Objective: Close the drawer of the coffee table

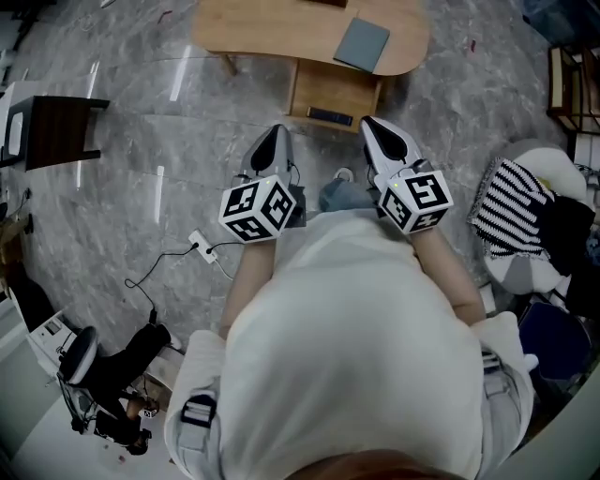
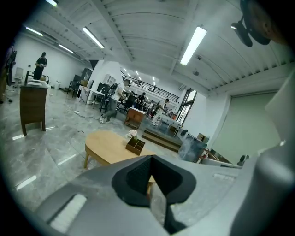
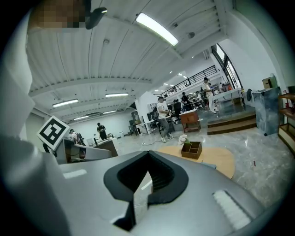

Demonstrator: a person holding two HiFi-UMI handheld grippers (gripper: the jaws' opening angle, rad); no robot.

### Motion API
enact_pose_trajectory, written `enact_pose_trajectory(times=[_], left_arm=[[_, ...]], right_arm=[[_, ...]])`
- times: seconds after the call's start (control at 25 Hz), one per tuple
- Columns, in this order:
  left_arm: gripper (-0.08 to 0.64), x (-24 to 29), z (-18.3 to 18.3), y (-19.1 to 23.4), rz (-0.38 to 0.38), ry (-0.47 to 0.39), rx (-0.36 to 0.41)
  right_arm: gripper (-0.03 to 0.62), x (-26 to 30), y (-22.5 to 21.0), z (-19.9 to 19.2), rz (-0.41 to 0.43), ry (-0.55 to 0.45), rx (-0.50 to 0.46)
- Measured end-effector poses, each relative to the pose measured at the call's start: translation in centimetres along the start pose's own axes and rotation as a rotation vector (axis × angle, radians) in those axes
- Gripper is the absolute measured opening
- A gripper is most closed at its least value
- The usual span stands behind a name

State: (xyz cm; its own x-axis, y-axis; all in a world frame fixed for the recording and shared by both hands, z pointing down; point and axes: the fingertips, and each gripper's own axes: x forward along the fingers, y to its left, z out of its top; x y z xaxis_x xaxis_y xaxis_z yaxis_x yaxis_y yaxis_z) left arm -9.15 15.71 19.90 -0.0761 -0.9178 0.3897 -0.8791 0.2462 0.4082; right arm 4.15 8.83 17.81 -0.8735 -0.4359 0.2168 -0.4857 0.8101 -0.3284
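The oval wooden coffee table (image 1: 281,28) stands ahead of me on the grey marble floor, with a grey-blue book (image 1: 362,44) on top. Its drawer (image 1: 335,91) is pulled out toward me, a dark flat object (image 1: 329,115) at its near edge. My left gripper (image 1: 275,131) and right gripper (image 1: 369,123) are side by side, short of the drawer and apart from it, both shut and empty. In the left gripper view the table (image 2: 106,147) carries a small wooden organiser (image 2: 135,145) beyond the closed left gripper (image 2: 151,161). In the right gripper view the table (image 3: 220,159) and organiser (image 3: 191,149) lie past the closed right gripper (image 3: 148,156).
A dark side table (image 1: 58,131) stands at the left. A power strip with cable (image 1: 200,246) lies on the floor near my left foot. A striped cloth (image 1: 511,206) on a white seat and a shelf (image 1: 572,84) are at the right. People stand far off.
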Motion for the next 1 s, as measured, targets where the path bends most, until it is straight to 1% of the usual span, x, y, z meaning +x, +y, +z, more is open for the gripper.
enact_pose_trajectory(times=[0.16,0.32,0.48,0.6,0.68,0.88,1.0], left_arm=[[0.0,2.4,0.4,1.0,0.002,0.016,0.0],[0.0,4.1,0.8,1.7,0.009,0.029,0.001],[0.0,5.2,0.9,2.6,0.028,0.052,0.018],[0.0,6.2,0.4,3.1,0.014,0.069,0.018],[0.0,7.1,-0.2,3.6,0.011,0.094,0.026],[0.0,9.9,-2.1,6.1,0.034,0.172,0.052],[0.0,12.2,-3.0,7.5,0.028,0.21,0.064]], right_arm=[[-0.002,1.5,-1.8,0.5,-0.018,-0.007,-0.001],[-0.002,2.3,-3.3,0.5,-0.044,0.008,-0.002],[-0.002,2.7,-4.4,-0.1,-0.065,0.032,0.016],[-0.002,2.9,-5.5,-1.0,-0.092,0.045,0.039],[-0.002,2.9,-6.4,-1.7,-0.118,0.056,0.058],[-0.002,3.5,-9.0,-3.7,-0.189,0.089,0.09],[-0.002,4.1,-10.8,-5.0,-0.229,0.105,0.106]])
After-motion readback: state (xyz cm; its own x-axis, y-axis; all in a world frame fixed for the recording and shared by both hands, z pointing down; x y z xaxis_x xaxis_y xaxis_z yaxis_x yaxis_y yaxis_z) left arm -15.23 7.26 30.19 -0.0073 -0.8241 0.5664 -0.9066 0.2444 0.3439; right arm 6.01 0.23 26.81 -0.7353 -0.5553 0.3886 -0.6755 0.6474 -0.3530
